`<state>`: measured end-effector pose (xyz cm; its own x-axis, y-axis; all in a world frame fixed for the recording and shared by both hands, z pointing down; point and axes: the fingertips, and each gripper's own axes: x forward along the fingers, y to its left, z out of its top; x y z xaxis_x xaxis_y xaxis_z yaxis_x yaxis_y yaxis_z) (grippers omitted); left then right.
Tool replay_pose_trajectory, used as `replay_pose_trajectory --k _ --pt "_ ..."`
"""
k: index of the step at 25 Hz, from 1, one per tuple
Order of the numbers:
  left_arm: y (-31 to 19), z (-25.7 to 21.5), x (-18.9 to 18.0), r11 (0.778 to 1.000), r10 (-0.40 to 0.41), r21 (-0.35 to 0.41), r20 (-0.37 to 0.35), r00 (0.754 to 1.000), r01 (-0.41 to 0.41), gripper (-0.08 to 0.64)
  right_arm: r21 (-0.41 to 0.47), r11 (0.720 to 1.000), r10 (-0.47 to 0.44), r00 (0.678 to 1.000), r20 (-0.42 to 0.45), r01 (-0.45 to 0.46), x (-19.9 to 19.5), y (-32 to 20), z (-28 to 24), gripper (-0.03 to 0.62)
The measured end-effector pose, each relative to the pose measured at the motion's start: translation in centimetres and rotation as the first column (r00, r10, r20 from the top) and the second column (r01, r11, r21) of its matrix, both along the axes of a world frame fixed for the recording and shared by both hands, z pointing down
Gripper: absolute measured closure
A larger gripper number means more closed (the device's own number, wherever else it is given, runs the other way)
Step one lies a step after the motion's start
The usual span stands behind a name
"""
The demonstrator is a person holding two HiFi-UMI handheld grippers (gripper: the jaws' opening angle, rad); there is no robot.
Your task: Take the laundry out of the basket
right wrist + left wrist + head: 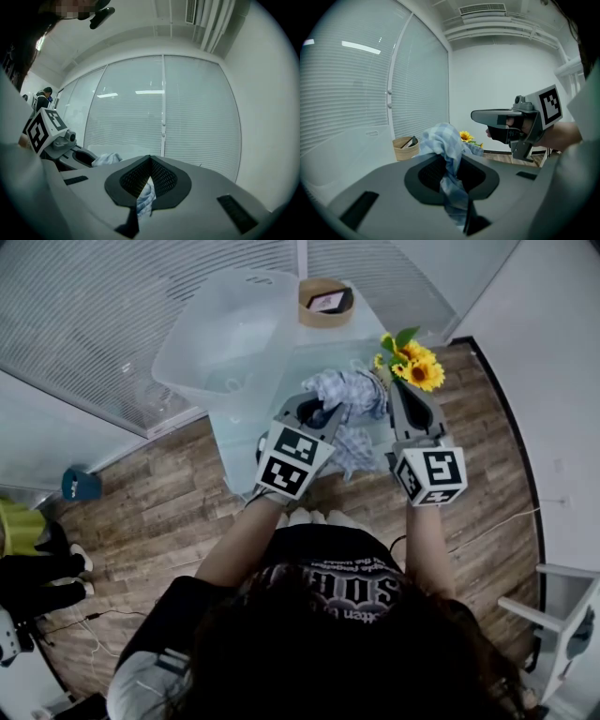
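A blue-and-white checked cloth (pixel 349 393) hangs over the white table (pixel 239 460), stretched between both grippers. My left gripper (pixel 322 412) is shut on one end: in the left gripper view the cloth (pixel 439 138) bunches out of the closed jaws of the left gripper (pixel 452 165). My right gripper (pixel 395 392) is shut on the other end, and in the right gripper view a fold of cloth (pixel 146 198) is pinched in the right gripper (pixel 149 177). The clear plastic laundry basket (pixel 230 334) stands on the table beyond the cloth; what it holds I cannot make out.
A round wicker bowl (pixel 325 302) with a dark flat item stands at the table's far end. Sunflowers (pixel 413 363) sit beside the right gripper. Glass walls with blinds run behind the table. A person's legs (pixel 42 563) and a blue object (pixel 82 486) are on the wooden floor at left.
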<state>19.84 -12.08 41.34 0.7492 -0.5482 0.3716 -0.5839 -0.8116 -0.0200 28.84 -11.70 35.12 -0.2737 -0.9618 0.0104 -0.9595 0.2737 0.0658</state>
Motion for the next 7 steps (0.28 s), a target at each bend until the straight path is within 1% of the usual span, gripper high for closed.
replay_pose_trajectory --k 7 --pt "-0.15 0.09 0.02 1.0 0.001 -0.004 0.002 1.0 -0.001 0.492 0.005 1.0 -0.004 0.999 -0.032 0.004 -0.29 -0.2 -0.15 0.566"
